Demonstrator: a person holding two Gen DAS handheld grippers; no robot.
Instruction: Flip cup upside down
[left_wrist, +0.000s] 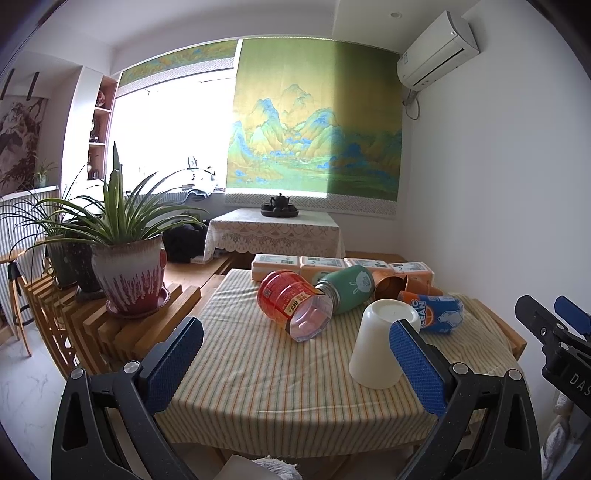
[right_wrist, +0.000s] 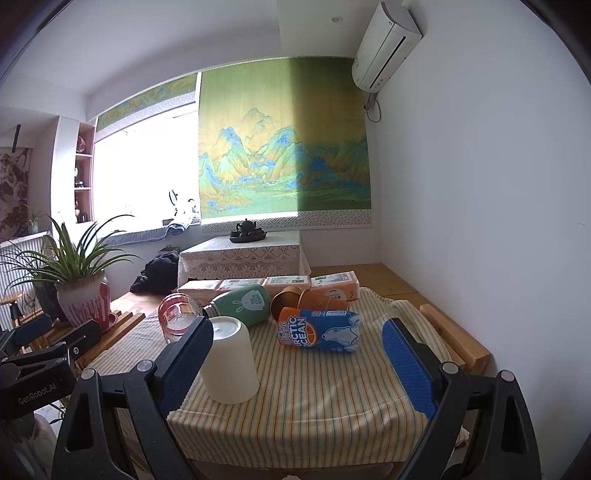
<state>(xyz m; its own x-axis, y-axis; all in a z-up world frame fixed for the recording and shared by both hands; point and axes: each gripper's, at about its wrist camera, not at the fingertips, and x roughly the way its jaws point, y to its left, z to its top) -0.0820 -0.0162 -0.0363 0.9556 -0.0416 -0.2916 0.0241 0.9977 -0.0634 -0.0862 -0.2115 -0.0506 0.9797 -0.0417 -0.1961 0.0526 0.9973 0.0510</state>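
A cream cup (left_wrist: 376, 347) stands upside down, base up, on the striped tablecloth (left_wrist: 258, 369); it also shows in the right wrist view (right_wrist: 229, 365). My left gripper (left_wrist: 295, 354) is open and empty, its right finger (left_wrist: 417, 365) beside the cup's right side. My right gripper (right_wrist: 299, 362) is open and empty, its left finger (right_wrist: 184, 362) just left of the cup. The right gripper also shows at the right edge of the left wrist view (left_wrist: 554, 332). Neither gripper holds the cup.
Behind the cup lie a red-labelled plastic bottle (left_wrist: 291, 306), a green flask (left_wrist: 347, 288), a copper cup (left_wrist: 388, 286) and a blue-orange Arctic Ocean can (right_wrist: 321, 330). Tissue packs (left_wrist: 332, 266) line the table's far edge. Potted plants (left_wrist: 125, 266) stand on a wooden rack at left.
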